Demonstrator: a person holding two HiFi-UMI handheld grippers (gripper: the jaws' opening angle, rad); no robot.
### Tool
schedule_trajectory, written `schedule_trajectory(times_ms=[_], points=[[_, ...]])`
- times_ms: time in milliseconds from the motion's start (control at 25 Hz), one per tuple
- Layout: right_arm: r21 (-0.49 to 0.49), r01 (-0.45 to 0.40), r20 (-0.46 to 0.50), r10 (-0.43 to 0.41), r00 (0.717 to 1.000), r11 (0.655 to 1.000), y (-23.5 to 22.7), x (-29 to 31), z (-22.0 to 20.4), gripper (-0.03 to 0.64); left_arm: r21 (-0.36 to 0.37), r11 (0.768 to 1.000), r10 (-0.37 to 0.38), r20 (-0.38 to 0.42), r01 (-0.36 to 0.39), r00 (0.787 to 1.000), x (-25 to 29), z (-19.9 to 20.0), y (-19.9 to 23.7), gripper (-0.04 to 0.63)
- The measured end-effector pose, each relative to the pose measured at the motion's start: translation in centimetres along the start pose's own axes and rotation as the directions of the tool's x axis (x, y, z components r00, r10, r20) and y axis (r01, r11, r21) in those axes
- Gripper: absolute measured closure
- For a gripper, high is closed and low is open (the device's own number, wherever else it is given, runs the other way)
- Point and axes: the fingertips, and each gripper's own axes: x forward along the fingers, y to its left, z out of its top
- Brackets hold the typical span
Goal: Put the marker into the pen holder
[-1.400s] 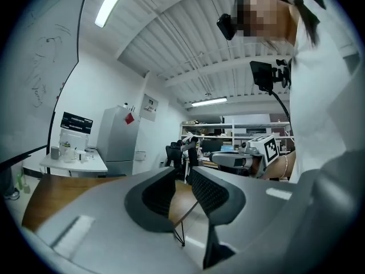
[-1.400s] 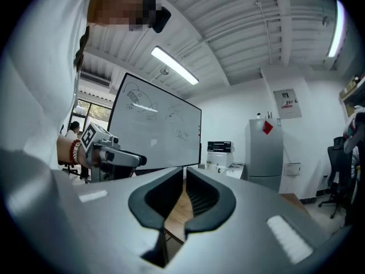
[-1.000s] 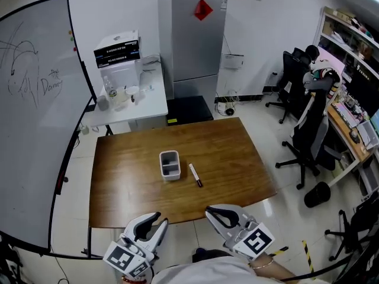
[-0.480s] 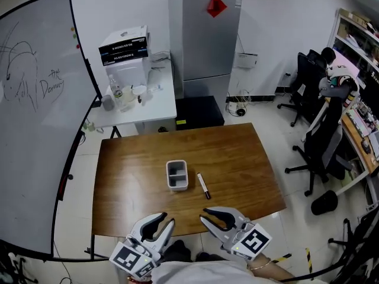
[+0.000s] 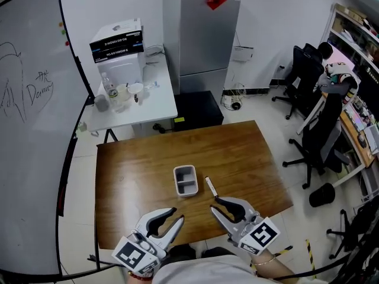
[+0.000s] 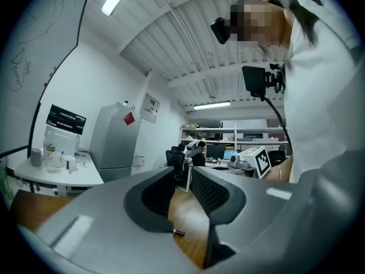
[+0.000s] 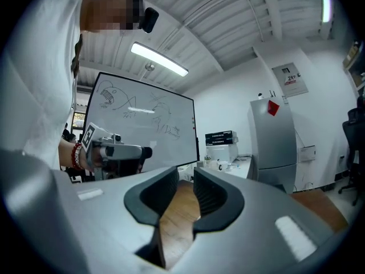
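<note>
A black-and-white marker (image 5: 211, 187) lies flat on the wooden table (image 5: 136, 176), just right of the grey two-compartment pen holder (image 5: 185, 180). My right gripper (image 5: 215, 205) hovers at the near table edge, its tips just short of the marker's near end. Its jaws are opening with nothing between them; the right gripper view shows only bare wood in the gap of the right gripper (image 7: 185, 190). My left gripper (image 5: 173, 217) is open and empty near the front edge, below the holder. In the left gripper view a small dark stick end (image 6: 178, 232) lies on the wood between the jaws of the left gripper (image 6: 182, 187).
A white side table (image 5: 136, 102) with a box, bottles and cups stands behind the wooden table, beside a grey fridge (image 5: 201, 34). A whiteboard (image 5: 29, 99) runs along the left. Office chairs (image 5: 320, 129) and desks stand at the right.
Both grippers have come forward from below the table edge to over its near rim. The right gripper now sits close to the marker, its jaws wider apart than before.
</note>
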Motion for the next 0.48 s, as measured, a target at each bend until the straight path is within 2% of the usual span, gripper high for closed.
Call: schedule_trajectory(times_ms=[120, 240, 360, 480], points=[[0.001, 0.027, -0.038, -0.027, 0.999, 1.000, -0.9, 0.7, -1.7, 0.548, -0.042, 0.999, -0.001, -0.018, 0.001, 1.000, -0.1, -1.7, 1.1, 0.526], [-0.044, 0.054, -0.166, -0.060, 0.984, 0.998, -2.8, 1.2, -6.6, 0.549, -0.093, 0.995, 0.030, -0.013, -0.031, 0.999, -0.2, -2.5, 2.2, 0.528], [-0.029, 0.120, -0.301, -0.124, 0.946, 0.992, -6.8, 1.2, -12.9, 0.548, -0.083, 0.995, 0.052, 0.007, -0.051, 0.999, 1.0, -1.7, 3.1, 0.528], [0.010, 0.159, -0.443, -0.138, 0.886, 0.987, -9.7, 1.1, -18.9, 0.535, -0.062, 0.996, 0.060, 0.023, -0.059, 0.998, 2.3, -0.7, 3.5, 0.528]])
